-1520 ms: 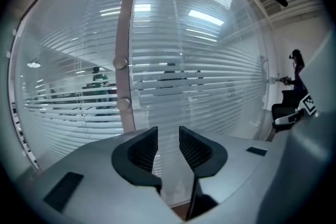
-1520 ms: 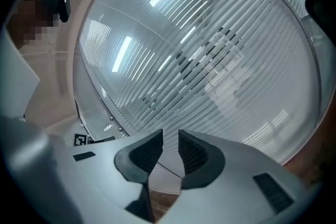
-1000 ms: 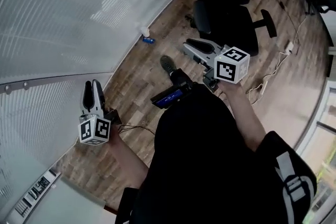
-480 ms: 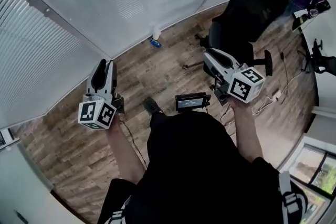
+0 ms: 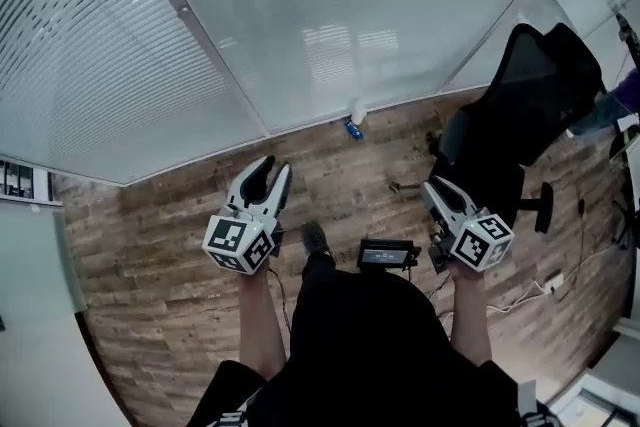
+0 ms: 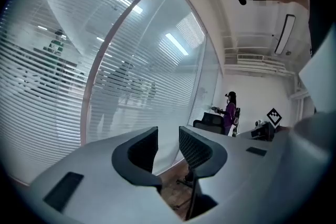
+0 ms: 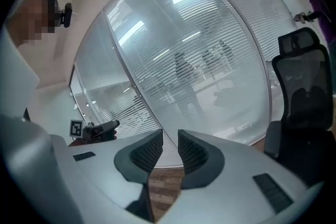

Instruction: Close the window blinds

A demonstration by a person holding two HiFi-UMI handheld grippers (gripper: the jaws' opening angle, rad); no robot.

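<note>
My left gripper (image 5: 268, 170) and right gripper (image 5: 433, 187) hover over the brown wood-plank floor (image 5: 150, 315), jaws released, nothing between them. The white horizontal-slat window blinds (image 5: 90, 45) hang ahead, well apart from both.

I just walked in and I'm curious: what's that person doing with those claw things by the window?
A person faces the white slatted window blinds, holding the left hand-held gripper and the right hand-held gripper out in front. Both have jaws apart with nothing between them, and neither touches the blinds yet. A black office chair stands on the right.
</note>
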